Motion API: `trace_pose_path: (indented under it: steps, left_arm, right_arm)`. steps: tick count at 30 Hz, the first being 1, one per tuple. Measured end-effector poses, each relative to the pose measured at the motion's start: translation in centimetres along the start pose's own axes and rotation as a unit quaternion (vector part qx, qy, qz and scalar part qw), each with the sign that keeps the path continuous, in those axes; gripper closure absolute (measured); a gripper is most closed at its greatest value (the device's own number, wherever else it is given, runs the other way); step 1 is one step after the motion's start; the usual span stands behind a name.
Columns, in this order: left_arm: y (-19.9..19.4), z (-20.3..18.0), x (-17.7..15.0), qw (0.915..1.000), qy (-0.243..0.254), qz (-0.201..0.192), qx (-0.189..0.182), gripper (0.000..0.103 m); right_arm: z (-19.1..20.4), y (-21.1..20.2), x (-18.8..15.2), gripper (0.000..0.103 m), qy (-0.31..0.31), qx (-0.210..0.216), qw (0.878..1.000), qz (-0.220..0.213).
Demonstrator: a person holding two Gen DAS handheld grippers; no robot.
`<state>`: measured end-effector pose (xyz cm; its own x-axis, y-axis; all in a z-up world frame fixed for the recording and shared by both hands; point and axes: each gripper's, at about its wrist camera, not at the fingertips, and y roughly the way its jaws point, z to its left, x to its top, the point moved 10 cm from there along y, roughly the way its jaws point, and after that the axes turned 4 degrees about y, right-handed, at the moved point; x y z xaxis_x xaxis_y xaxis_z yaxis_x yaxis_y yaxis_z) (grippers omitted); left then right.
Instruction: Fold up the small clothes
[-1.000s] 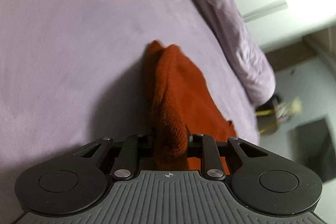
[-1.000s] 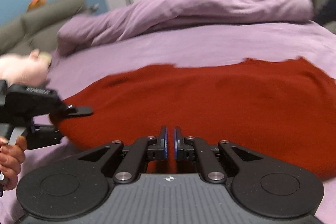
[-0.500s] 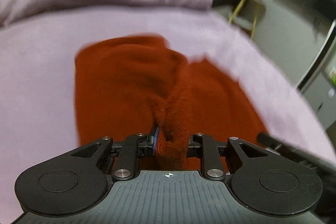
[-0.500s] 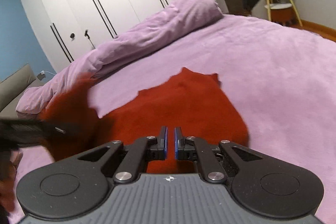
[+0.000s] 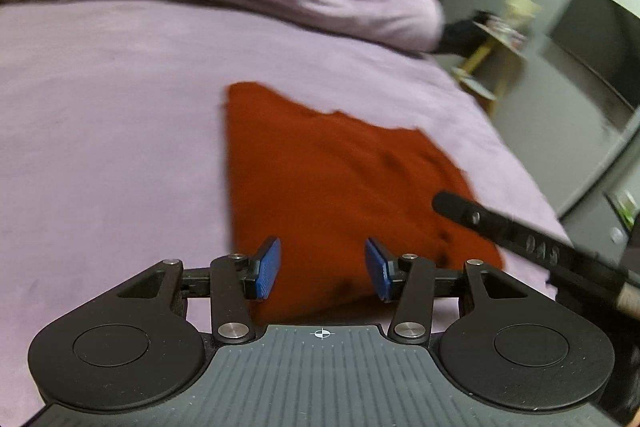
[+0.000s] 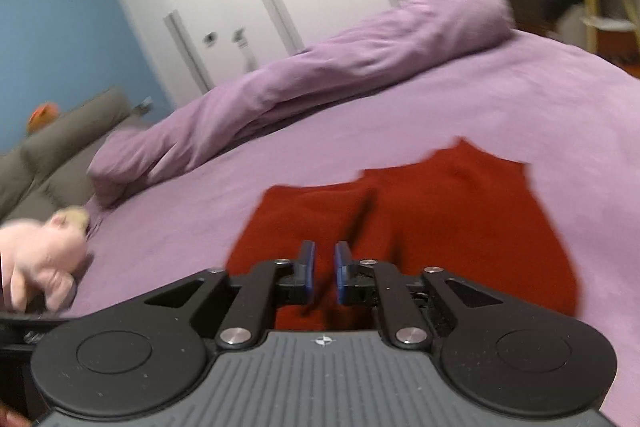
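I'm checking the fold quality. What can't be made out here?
- Red garment: near edge hidden behind the left gripper in the left wrist view, and behind the right gripper in the right wrist view.
- Fold layers and garment type: blurred in both views.
- Pink plush toy: cut off by the right wrist view's left edge.

Matt red knit garment (image 5: 332, 183), soft lilac bedcover (image 5: 112, 131)

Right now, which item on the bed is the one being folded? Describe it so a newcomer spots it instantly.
Start at the big bed under a lilac sheet, with a rolled lilac duvet along its far side. In front of the duvet lies the rust-red knit garment, flat. It is the only red thing there; the pink plush toy sits near the bed's edge.
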<state>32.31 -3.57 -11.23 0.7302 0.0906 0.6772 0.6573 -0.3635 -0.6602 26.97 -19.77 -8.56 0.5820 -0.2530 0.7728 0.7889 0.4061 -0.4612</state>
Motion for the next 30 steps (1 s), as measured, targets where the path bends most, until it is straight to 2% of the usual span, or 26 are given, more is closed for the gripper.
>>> trace_pose_path:
  steps: [2, 4, 5, 6, 9, 11, 13, 14, 15, 18, 21, 23, 25, 27, 29, 30]
  left_arm:
    - [0.6, 1.2, -0.4, 0.9996, -0.023, 0.013, 0.012, 0.053]
    - [1.4, 2.0, -1.0, 0.9990, -0.030, 0.023, 0.026, 0.053]
    - [1.7, 2.4, -1.3, 0.9986, -0.033, 0.031, 0.028, 0.053]
    - [2.2, 2.6, -1.9, 0.9981, -0.039, 0.041, 0.024, 0.053]
    - [2.8, 3.2, -2.9, 0.9968, -0.060, 0.052, 0.014, 0.052]
    - [2.7, 3.6, -3.0, 0.9964, -0.069, 0.048, 0.010, 0.051]
    - [2.5, 3.7, -3.2, 0.9963, -0.072, 0.048, 0.008, 0.050]
    - [2.5, 3.7, -3.2, 0.9961, -0.073, 0.049, 0.007, 0.050]
    - [2.4, 3.8, -3.3, 0.9958, -0.076, 0.050, 0.007, 0.050]
    - [2.3, 3.7, -3.6, 0.9961, -0.070, 0.053, 0.006, 0.050]
    - [2.1, 3.3, -3.9, 0.9969, -0.056, 0.056, 0.006, 0.050]
    - [2.2, 2.9, -4.1, 0.9969, -0.047, 0.062, 0.006, 0.050]
    - [2.2, 2.5, -4.5, 0.9970, -0.037, 0.068, 0.002, 0.050]
    - [2.5, 2.0, -4.9, 0.9971, -0.021, 0.073, 0.007, 0.050]
    - [2.9, 1.8, -5.2, 0.9970, -0.007, 0.075, 0.018, 0.050]
    - [3.0, 1.7, -5.3, 0.9970, -0.001, 0.075, 0.022, 0.050]
  right_arm:
    - [0.7, 2.1, -1.6, 0.083, -0.027, -0.005, 0.999, 0.041]
    - [-0.7, 4.6, -4.6, 0.083, -0.055, -0.048, 0.990, 0.118]
    - [-1.6, 5.1, -5.7, 0.083, -0.059, -0.060, 0.988, 0.131]
    - [-2.0, 4.8, -5.9, 0.083, -0.051, -0.045, 0.991, 0.117]
    - [-2.6, 3.8, -4.8, 0.083, -0.001, -0.020, 0.992, 0.127]
    - [-2.9, 2.8, -3.5, 0.076, 0.019, -0.009, 0.993, 0.113]
    - [-3.8, 1.9, -1.7, 0.057, 0.036, -0.017, 0.996, 0.077]
    - [-4.4, 1.8, -1.1, 0.041, 0.050, -0.020, 0.996, 0.071]
    - [-5.0, 2.1, -0.6, 0.037, 0.069, -0.020, 0.995, 0.071]
    - [-6.1, 4.3, -0.4, 0.036, 0.114, -0.002, 0.988, 0.102]
    - [-6.0, 7.1, -0.5, 0.036, 0.154, 0.018, 0.979, 0.135]
    - [-5.1, 8.4, -0.2, 0.036, 0.153, 0.024, 0.979, 0.134]
    - [-3.7, 9.3, -0.1, 0.044, 0.128, 0.019, 0.983, 0.131]
    - [-2.3, 10.3, 0.1, 0.066, 0.089, 0.011, 0.988, 0.128]
    - [-1.4, 10.7, 0.1, 0.074, 0.054, -0.004, 0.990, 0.128]
    - [-1.0, 10.8, 0.1, 0.086, 0.036, -0.009, 0.992, 0.124]
